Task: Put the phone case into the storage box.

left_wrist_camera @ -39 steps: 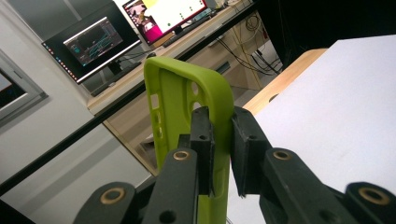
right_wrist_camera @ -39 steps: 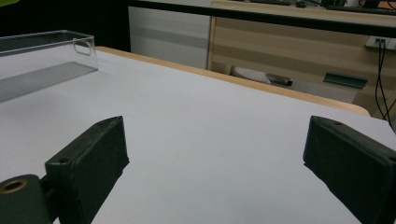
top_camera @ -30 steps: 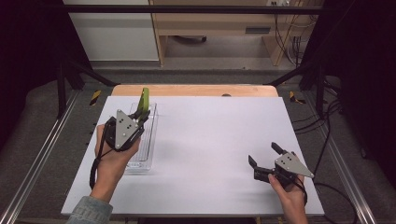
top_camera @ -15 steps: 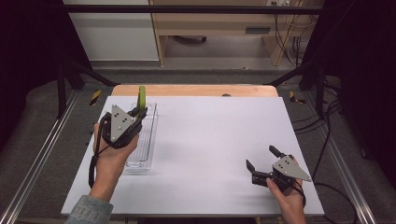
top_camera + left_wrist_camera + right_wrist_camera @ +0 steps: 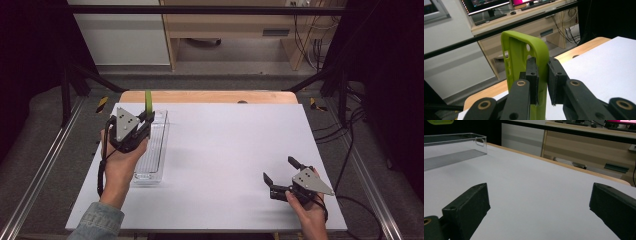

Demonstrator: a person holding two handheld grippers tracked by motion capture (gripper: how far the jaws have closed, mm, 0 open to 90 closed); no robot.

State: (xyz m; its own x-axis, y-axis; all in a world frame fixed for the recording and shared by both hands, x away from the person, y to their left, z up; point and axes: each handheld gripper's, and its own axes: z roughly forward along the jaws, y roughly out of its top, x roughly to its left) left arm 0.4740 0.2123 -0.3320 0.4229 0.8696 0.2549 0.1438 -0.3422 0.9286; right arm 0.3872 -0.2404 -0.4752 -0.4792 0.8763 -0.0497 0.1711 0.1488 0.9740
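Phone case (image 5: 524, 50) in left hand-held gripper (image 5: 542, 75)

Bare white table (image 5: 225, 165) beside clear tray (image 5: 159, 150)

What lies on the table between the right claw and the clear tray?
Nothing: in the high view the white table is bare between the right claw and the clear tray.

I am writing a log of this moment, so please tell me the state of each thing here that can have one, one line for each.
Green soft plastic phone case: lifted, upright, clamped at one edge.
Clear long plastic tray: lying flat on the table, open on top, nothing visible inside.
Left gripper: shut on the phone case, held over the tray.
Right gripper: open, holding nothing, low over the white table.
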